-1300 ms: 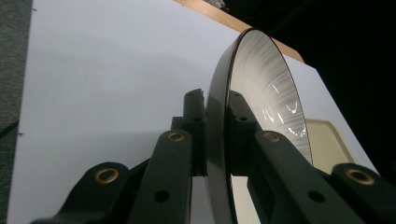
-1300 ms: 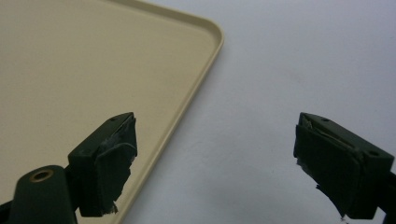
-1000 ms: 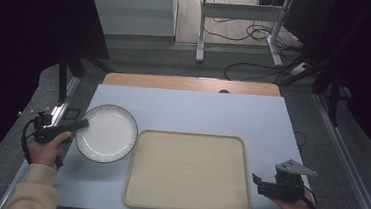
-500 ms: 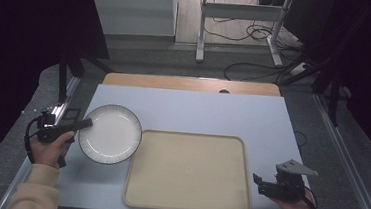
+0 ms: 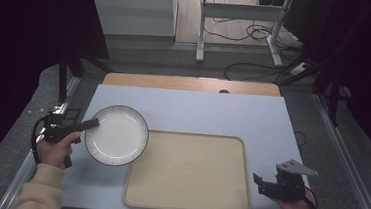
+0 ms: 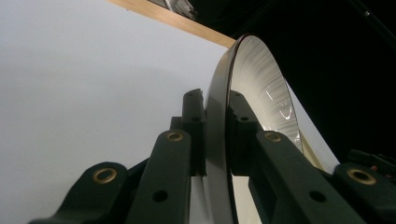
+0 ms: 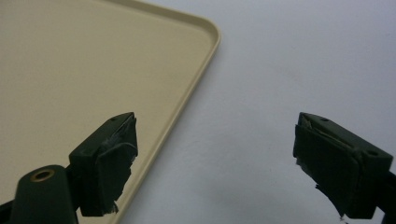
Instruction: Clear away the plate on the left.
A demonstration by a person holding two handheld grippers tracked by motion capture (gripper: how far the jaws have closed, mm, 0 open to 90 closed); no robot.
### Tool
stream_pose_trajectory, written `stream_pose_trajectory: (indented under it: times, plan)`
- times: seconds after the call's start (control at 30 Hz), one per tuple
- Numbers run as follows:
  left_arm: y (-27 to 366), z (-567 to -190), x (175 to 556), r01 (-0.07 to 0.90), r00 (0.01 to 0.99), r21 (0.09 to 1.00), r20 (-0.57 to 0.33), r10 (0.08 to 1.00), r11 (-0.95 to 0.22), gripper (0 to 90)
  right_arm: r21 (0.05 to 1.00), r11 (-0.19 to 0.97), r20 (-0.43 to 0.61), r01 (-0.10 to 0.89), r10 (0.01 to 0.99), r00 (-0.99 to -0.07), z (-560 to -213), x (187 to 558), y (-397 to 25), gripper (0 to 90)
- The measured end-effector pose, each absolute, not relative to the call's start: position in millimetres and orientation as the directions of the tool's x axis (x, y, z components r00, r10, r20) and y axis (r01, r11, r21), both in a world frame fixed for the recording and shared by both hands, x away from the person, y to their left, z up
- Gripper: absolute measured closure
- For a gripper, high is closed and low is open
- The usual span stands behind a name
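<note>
Gripping plate [image 5: 116, 135] rim, left tool [image 5: 93, 124]

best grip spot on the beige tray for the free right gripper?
Probably the raised rim of the tray along its right edge, approached from the right. The right gripper sits open just beside that edge, and the tray lies flat, so the thin upturned lip is the only part the jaws could close on: one jaw inside, one outside.
</note>
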State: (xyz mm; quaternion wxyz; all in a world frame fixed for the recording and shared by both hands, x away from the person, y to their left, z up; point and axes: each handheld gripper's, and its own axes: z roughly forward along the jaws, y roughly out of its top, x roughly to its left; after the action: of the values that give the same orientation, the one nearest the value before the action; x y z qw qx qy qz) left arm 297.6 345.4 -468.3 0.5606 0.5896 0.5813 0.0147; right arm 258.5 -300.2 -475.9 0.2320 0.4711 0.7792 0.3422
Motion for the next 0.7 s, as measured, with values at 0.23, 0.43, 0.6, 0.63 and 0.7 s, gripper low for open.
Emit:
stream_pose_trajectory:
  times: [0.23, 0.43, 0.6, 0.63, 0.7]
  plan:
    - [330.6, -463.4, 298.4, 0.67, 0.361, 0.688, -0.63, 0.687, 0.279, 81.4, 0.752, 0.323, -0.04, 0.575, 0.892, -0.45, -476.0, 258.9, -300.3, 14.5]
    - [322.9, -463.7, 299.3, 0.672, 0.372, 0.688, -0.633, 0.679, 0.273, 81.3, 0.752, 0.321, -0.038, 0.576, 0.893, -0.448, -476.3, 259.0, -301.0, 14.5]
    - [317.5, -464.2, 300.4, 0.672, 0.375, 0.69, -0.63, 0.68, 0.268, 81.2, 0.751, 0.323, -0.041, 0.576, 0.893, -0.449, -476.1, 258.8, -300.4, 14.5]
    - [316.8, -464.2, 300.7, 0.673, 0.378, 0.69, -0.63, 0.679, 0.265, 81.2, 0.751, 0.325, -0.042, 0.575, 0.892, -0.45, -476.1, 258.9, -300.5, 14.5]
    - [315.0, -464.2, 301.0, 0.675, 0.38, 0.689, -0.633, 0.675, 0.266, 81.3, 0.751, 0.324, -0.041, 0.575, 0.893, -0.449, -476.0, 258.9, -300.7, 14.5]
